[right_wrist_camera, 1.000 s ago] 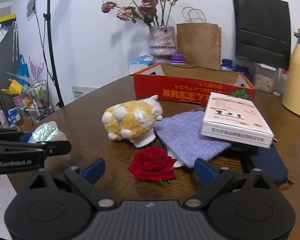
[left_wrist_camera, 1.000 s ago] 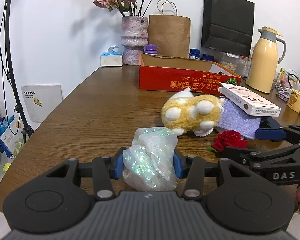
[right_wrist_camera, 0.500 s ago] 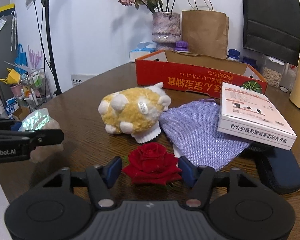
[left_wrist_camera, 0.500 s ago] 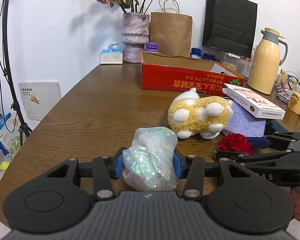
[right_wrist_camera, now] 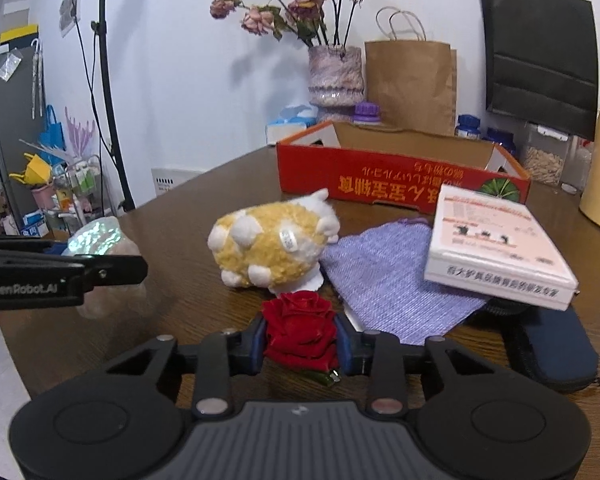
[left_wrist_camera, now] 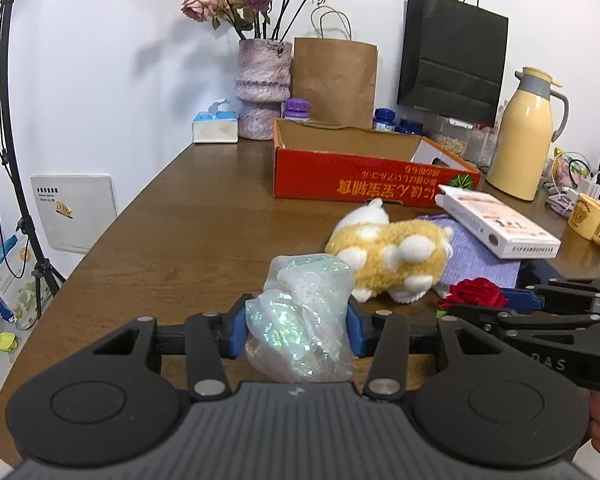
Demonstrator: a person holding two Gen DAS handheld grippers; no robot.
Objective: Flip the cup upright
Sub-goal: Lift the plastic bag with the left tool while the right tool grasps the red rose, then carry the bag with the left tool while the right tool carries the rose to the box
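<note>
The cup (left_wrist_camera: 300,320) is clear plastic with an iridescent sheen, and it sits low over the wooden table (left_wrist_camera: 188,240) near the front edge. My left gripper (left_wrist_camera: 296,332) is shut on it, one blue pad on each side. Which way the cup's mouth points is hard to read. The right wrist view shows the same cup (right_wrist_camera: 96,240) at far left, behind the left gripper's black finger (right_wrist_camera: 100,270). My right gripper (right_wrist_camera: 300,340) is closing its jaws, and both pads touch a red rose (right_wrist_camera: 300,320) lying on the table. In the left wrist view this rose (left_wrist_camera: 474,292) lies to the cup's right.
A yellow-and-white plush toy (left_wrist_camera: 392,260) lies just behind the cup and rose. Right of it are a purple cloth (right_wrist_camera: 384,276), a white box (right_wrist_camera: 496,248) and a dark blue case (right_wrist_camera: 552,352). Further back stand a red cardboard box (left_wrist_camera: 364,172), a vase (left_wrist_camera: 264,88) and a yellow jug (left_wrist_camera: 524,136).
The right gripper's jaws have closed from wide apart onto the red rose. The left gripper has kept its hold on the cup and barely moved.
</note>
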